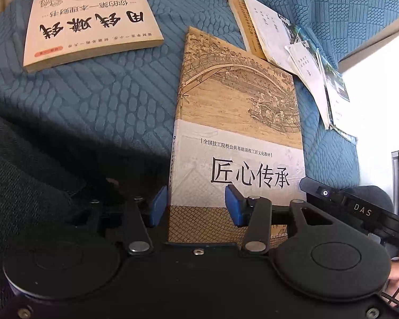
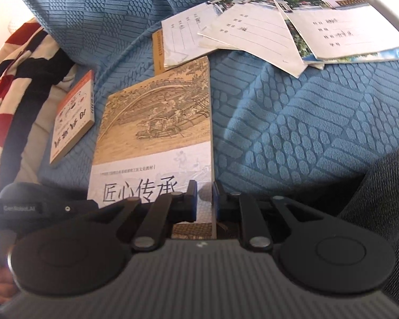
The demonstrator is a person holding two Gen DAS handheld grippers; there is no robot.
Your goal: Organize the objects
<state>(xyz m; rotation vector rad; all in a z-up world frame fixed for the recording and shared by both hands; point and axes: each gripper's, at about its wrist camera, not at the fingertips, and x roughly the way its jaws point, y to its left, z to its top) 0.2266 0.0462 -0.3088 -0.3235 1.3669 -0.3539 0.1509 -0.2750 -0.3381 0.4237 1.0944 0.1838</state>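
- The blue quilted cover (image 1: 106, 101) is under everything, and it is soft and folded, so nothing on it lies really flat.
- The big textbook with the bridge drawing (image 1: 236, 122) lies face up in the middle, and both my tongs are at its near edge. I judge this is the book I must lift now.
- The orange-edged paperback (image 1: 90, 18) lies apart, on the far left in the left view.
- A loose pile of thin notebooks (image 2: 300, 34) lies far right, and one notebook covers a yellow-brown book (image 2: 158, 50) that touches the far corner of the textbook.
- My left gripper (image 1: 196, 207) stands half apart. Its left pad is just outside the spine and the other pad is over the cover, so it presses on nothing.
- My right gripper (image 2: 204, 199) is nearly together, with the right edge of the textbook between the pads. I cannot tell if they already press on it.
- Risk: if only a thin corner is pinched, the heavy book can bend or slip out when I lift.
- Risk: the far corner can drag the neighbouring book and disturb the notebooks.
- Risk: a pad can catch the soft cover together with the book.
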